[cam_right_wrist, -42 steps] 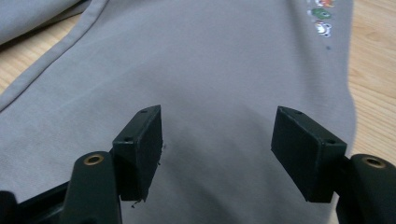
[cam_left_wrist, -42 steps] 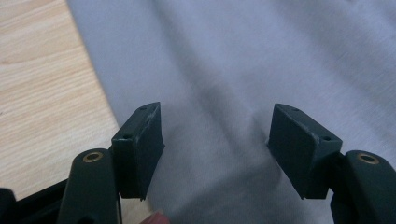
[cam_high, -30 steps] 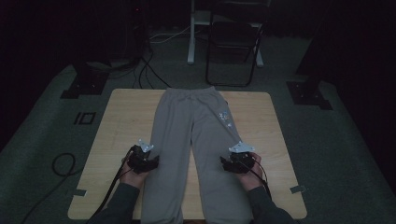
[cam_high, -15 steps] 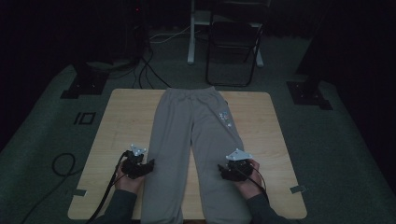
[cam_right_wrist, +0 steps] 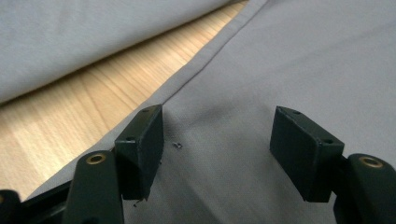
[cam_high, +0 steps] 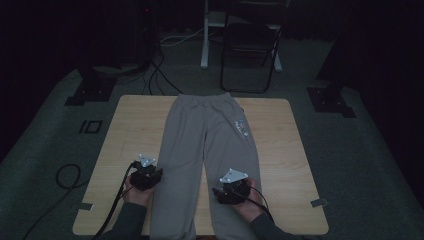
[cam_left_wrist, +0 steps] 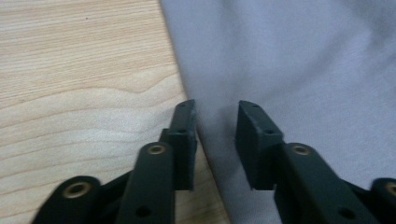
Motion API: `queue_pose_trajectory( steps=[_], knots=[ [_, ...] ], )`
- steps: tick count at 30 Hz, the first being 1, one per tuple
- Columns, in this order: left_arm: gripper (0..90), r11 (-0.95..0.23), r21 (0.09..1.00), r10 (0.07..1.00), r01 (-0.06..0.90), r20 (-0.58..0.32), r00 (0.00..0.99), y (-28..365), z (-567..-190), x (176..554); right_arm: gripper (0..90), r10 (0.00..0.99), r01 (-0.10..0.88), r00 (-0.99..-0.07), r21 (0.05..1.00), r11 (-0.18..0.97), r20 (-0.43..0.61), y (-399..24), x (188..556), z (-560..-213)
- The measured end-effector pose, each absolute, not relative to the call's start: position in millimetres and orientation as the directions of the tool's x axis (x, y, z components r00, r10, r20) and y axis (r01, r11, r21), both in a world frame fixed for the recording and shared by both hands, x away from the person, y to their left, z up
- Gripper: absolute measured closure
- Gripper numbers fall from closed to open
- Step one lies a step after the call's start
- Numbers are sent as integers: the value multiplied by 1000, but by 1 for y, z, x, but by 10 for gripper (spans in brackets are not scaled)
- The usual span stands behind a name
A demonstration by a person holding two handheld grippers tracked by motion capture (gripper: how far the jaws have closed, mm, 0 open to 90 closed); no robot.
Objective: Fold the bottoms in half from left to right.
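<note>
Grey sweatpants (cam_high: 207,150) lie flat on the counter (cam_high: 130,130). Lower frame, the left hand-held gripper (cam_left_wrist: 215,128) straddles a leg's edge, slightly parted; the right hand-held gripper (cam_right_wrist: 217,140) gapes wide, empty.

Sweatpants (cam_high: 207,150) lie flat along the middle of a table (cam_high: 130,130), waistband at the far edge. The left gripper (cam_high: 146,174) sits at the left leg's outer edge, the right gripper (cam_high: 230,187) on the right leg. A chair (cam_high: 250,45) stands behind the table.
</note>
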State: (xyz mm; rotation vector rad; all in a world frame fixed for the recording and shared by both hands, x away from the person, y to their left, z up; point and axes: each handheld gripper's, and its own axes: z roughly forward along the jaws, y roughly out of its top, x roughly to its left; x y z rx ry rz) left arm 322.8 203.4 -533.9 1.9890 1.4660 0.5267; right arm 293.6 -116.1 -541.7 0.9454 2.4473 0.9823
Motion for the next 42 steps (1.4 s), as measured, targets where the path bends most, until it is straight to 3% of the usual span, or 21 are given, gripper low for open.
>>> queue_pose_trajectory(
  steps=[7,13,18,23,30,35,42],
  knots=[
    [882,-179,672,951,719,-70,302,209,-534,327,345,668,441,-743,712,547,-53,-100,290,-542],
    [898,-130,682,951,720,-120,285,219,-528,331,344,650,442,-760,712,546,-26,-86,287,-543],
    [897,-135,738,924,661,-147,353,211,-513,329,343,652,406,-755,725,556,-77,-90,286,-537],
    [898,-195,766,889,612,-126,440,185,-499,333,343,736,465,-675,743,481,-53,-123,301,-528],
    [898,-242,793,831,559,-128,541,145,-482,343,343,824,509,-556,739,440,-108,-169,318,-522],
    [899,-254,806,781,535,-156,605,117,-474,354,344,897,593,-439,733,333,-52,-215,334,-527],
    [900,-235,826,737,512,-192,648,85,-467,367,344,911,616,-411,727,303,-31,-222,340,-532]
  ],
)
